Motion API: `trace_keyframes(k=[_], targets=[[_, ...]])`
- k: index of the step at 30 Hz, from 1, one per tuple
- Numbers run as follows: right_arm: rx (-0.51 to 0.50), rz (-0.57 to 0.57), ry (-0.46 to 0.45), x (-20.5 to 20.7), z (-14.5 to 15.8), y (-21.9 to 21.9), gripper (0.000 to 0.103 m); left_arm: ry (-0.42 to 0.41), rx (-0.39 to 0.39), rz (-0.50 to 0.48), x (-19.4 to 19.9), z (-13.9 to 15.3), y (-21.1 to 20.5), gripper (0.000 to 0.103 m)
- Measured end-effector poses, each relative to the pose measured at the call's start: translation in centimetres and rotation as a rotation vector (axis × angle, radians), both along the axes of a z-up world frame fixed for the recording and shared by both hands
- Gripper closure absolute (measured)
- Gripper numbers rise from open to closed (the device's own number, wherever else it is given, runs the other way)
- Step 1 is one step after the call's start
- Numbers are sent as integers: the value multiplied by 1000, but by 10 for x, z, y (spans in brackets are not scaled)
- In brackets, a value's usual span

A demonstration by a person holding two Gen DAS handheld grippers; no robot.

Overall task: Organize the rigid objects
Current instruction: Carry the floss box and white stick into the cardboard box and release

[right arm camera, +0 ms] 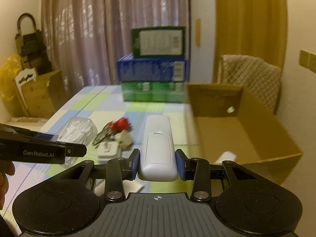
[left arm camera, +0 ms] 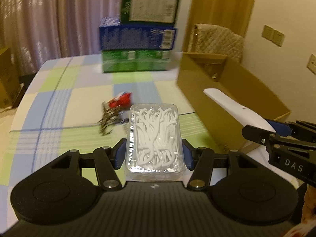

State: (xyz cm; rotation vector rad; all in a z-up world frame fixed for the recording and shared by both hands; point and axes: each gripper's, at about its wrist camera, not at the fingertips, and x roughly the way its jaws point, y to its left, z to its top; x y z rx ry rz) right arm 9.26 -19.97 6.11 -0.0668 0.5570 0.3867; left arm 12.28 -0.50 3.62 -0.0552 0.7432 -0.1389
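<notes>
Left gripper: nearest the left wrist lens, blue pads clamped on both long sides of a clear plastic box of white floss picks. Box lid closed, held above the checked tablecloth.

Right gripper: blue pads pressed against both sides of a white remote control, back face up, battery cover visible, long axis pointing away from the lens. In the left wrist view the same remote juts toward the open cardboard box, in front of its near wall.

Cardboard box: on the right part of the table, top open. A small white object lies by its near wall; whether inside or outside cannot be told.

Loose items on the cloth, mid-table: a red item with a dark wiry bundle beside it; a white flat piece just in front. All blurred; kind not determinable.

Rear of table: stack of three cartons, light green at bottom, blue in the middle, dark green on top.

Background: curtain, quilted chair back behind the cardboard box.
</notes>
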Motion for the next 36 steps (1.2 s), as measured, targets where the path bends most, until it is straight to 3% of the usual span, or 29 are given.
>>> trace_keyframes(k=[8,19,36], targets=[[-3,-103,-39,16,23,-66,68,-31,-37,-119,19,22,-71,51],[-17,-180,-7,50,17,-130,67,-13,-50,-235,55,24,-148,51],[5,-182,38,78,4,-156,68,33,-10,-270,90,3,-185,51]])
